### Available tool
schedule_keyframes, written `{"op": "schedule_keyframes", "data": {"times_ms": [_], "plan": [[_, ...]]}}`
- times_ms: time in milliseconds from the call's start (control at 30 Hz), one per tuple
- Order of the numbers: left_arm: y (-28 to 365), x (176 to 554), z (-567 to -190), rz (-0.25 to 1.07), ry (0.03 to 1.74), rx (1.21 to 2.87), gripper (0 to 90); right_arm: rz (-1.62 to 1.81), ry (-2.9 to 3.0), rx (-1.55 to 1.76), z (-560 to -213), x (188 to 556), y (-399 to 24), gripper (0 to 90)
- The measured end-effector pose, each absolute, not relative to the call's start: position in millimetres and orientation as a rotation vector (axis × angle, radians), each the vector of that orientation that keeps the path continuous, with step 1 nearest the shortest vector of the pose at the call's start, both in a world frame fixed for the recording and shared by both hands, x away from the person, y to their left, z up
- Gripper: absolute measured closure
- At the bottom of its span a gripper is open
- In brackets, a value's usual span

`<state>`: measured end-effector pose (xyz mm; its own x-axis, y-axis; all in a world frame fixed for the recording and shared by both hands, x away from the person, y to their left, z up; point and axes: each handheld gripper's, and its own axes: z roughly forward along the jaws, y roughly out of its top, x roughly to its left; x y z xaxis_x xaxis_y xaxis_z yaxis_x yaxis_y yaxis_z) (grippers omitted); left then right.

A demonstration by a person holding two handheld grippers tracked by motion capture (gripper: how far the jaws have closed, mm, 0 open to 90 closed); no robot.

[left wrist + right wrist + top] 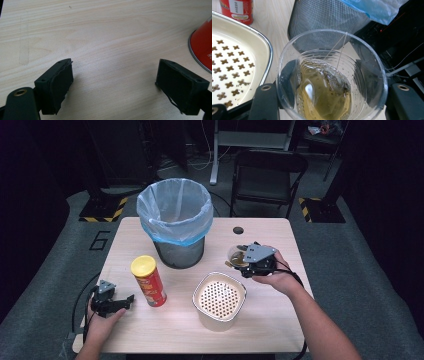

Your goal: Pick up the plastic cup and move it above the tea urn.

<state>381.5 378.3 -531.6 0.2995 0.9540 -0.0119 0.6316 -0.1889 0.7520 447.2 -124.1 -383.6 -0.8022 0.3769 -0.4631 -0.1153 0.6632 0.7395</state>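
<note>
My right gripper (242, 260) is shut on a clear plastic cup (332, 77), its two black jaws pressing the cup's sides. The cup (236, 256) is tilted and holds yellowish tea with a tea bag (337, 83) and its string in it. I hold it above the table, between the mesh waste bin (176, 222) and the cream strainer pot (219, 300). At the table's front left my left gripper (129, 300) rests low, open with nothing between its pads (60, 83). Just right of it stands a red chip can (148, 281) with a yellow lid; its base edge (202, 46) is close by.
The bin is lined with a pale blue bag (374, 8). The strainer pot's perforated insert (229, 67) lies left of the cup in the right gripper view. A round hole (238, 230) marks the wooden table (280, 315). A folding chair (267, 175) stands behind the table.
</note>
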Motion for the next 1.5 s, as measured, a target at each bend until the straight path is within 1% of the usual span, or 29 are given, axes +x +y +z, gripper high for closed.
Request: {"op": "schedule_keyframes", "data": {"times_ms": [600,900,1233,1500], "plan": [[378.3,381.5,-531.6,0.626,1.411,1.911,13.6,1.096,2.167,0.036,-392.0,433.7,-111.1,37.8],[378.3,381.5,-531.6,0.626,1.411,1.911,13.7,1.0,2.123,-0.084,-395.8,420.8,-103.4,38.1],[378.4,381.5,-531.6,0.627,1.41,1.913,13.7,0.752,2.002,-0.256,-402.7,404.2,-87.8,38.7],[378.3,381.4,-531.3,0.624,1.412,1.914,13.7,0.471,1.818,-0.455,-414.7,386.3,-73.7,39.3]]}}
